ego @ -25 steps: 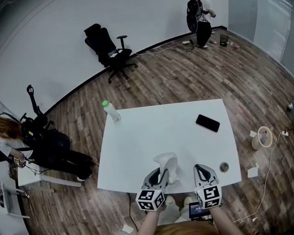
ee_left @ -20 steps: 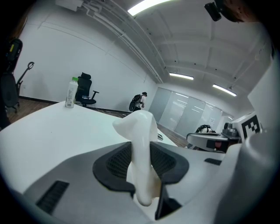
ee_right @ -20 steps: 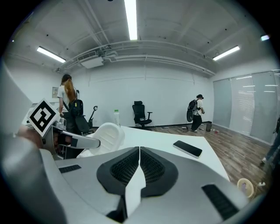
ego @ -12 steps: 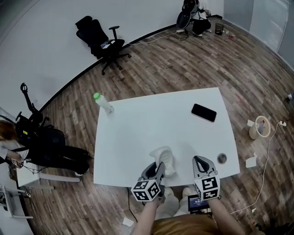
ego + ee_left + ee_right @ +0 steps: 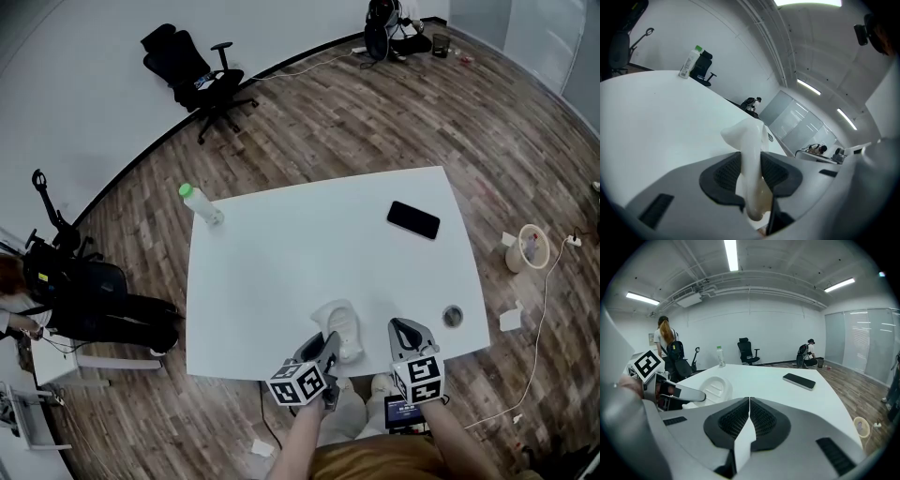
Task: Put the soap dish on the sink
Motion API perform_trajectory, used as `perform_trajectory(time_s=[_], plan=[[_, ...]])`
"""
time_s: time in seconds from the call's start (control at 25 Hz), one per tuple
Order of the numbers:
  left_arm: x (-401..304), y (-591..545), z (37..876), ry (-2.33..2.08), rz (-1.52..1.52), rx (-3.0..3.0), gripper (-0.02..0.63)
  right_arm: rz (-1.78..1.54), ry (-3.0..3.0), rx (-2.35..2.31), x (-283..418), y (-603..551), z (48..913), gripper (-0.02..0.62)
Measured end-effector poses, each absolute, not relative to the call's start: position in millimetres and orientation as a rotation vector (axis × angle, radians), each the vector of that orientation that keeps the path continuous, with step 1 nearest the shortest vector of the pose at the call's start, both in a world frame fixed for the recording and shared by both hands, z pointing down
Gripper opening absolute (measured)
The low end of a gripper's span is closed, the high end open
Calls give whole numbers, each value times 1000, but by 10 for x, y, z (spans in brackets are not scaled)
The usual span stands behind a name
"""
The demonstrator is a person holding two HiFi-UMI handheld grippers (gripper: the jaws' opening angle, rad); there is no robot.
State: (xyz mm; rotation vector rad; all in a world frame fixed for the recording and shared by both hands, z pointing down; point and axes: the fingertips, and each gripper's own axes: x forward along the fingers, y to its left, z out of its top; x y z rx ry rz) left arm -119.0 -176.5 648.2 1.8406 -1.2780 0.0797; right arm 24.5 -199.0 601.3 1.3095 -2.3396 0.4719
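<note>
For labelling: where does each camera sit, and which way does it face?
Head view: on the person's head, looking steeply down at the table; forearms, left tool, right tool show.
Left gripper view: on the left tool, facing the bottle; its jaws grip the soap dish.
Right gripper view: on the right tool, facing the phone; its jaws are shut.
Both share the bottle.

The soap dish [image 5: 339, 323] is creamy white, close to the plain white of the bench [image 5: 272, 272]. The left gripper [image 5: 330, 346] and right gripper [image 5: 408, 330] are grey. Their fingers [image 5: 724, 173] have black, finely textured pads, and each gripper's cube bears black-and-white square markers. The phone [image 5: 413, 220] is glossy black. The bottle [image 5: 203, 207] is white with a green cap. The floor [image 5: 356, 122] is brown wood-grain planking.
</note>
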Motion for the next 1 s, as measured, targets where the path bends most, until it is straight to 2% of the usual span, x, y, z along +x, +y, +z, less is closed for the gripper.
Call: perform_trajectory(time_s=[1.0], plan=[[-1046, -1771, 6903, -1050, 33, 1703, 130, 507, -2387, 1126, -147, -2028, 6233, 11]])
